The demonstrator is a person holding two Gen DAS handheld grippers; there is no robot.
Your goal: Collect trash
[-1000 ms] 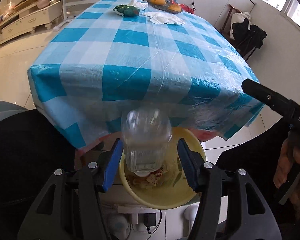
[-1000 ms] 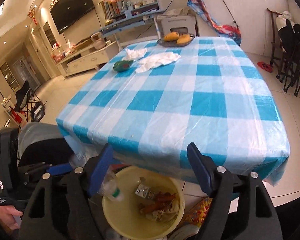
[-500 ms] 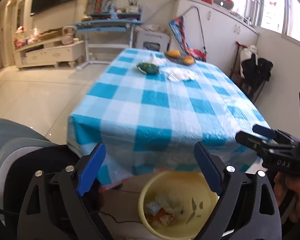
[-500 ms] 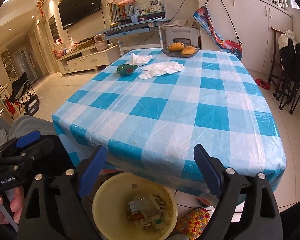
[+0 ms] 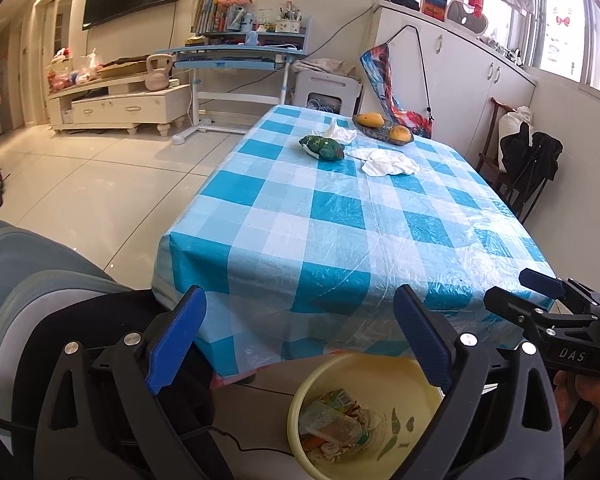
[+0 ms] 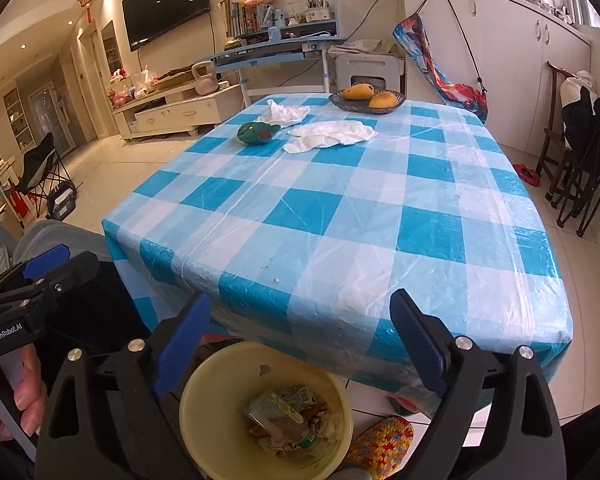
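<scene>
The bin (image 6: 266,408) sits on the floor under the table's (image 6: 340,208) near edge, holding a bottle (image 6: 278,420). Far off lie tissues (image 6: 328,136) and a green wrapper (image 6: 257,133). Left gripper (image 5: 300,340) and right gripper (image 6: 300,340) are both opening, empty; reach far with jaws spread, pinch low.

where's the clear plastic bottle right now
In the right wrist view the clear plastic bottle lies inside the yellow bin on the floor, below the table's near edge.
</scene>
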